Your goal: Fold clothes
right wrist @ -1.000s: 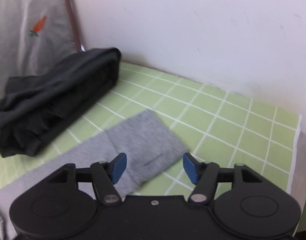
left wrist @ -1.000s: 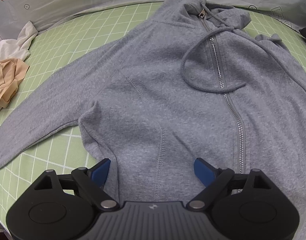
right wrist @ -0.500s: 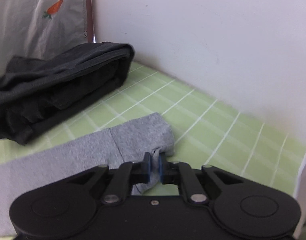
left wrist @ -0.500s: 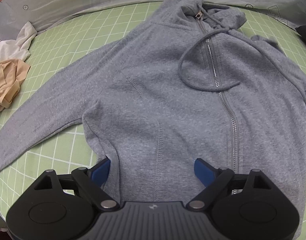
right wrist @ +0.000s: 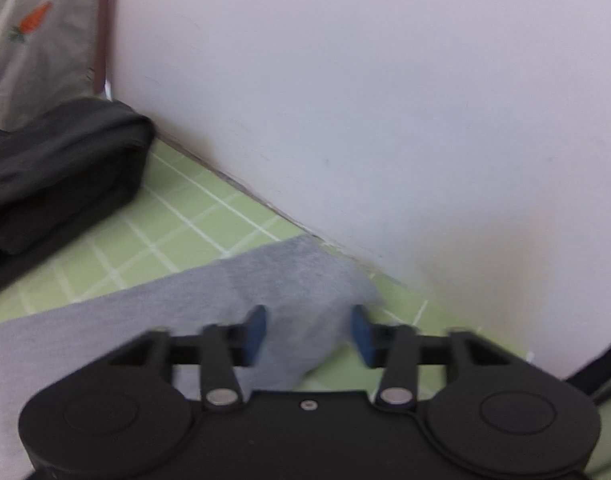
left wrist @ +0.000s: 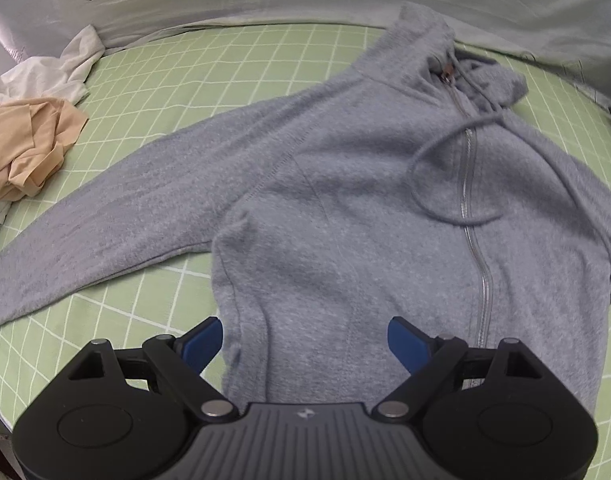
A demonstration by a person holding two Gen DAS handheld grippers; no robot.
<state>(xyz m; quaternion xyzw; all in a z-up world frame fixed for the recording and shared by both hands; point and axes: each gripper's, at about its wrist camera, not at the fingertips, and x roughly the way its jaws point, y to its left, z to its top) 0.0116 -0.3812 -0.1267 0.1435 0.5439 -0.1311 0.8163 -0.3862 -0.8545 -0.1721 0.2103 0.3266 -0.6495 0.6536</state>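
Two hand-held grippers hovering over a grey zip-up fleece hoodie on the green checked bed sheet. Left hand-held gripper gaping wide, gripping nothing. Right hand-held gripper just reopening, grey sleeve cuff lying loose between the jaws.

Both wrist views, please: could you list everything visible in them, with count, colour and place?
grey zip-up hooded sweatshirt: one, grey, spread flat on the bed, zipper closed, one sleeve stretched towards the left of the left wrist view.
sleeve cuff: one, grey, lying by the wall.
green checked bedsheet: one, light green with white lines, under everything.
crumpled beige garment: one, beige, left edge of the bed.
crumpled white garment: one, white, behind the beige one.
folded dark garment: one, black, near the wall.
white wall: one, beside the bed.
left gripper: one, black with blue pads, open over the hem.
right gripper: one, black with blue pads, just opened, cuff between the pads.
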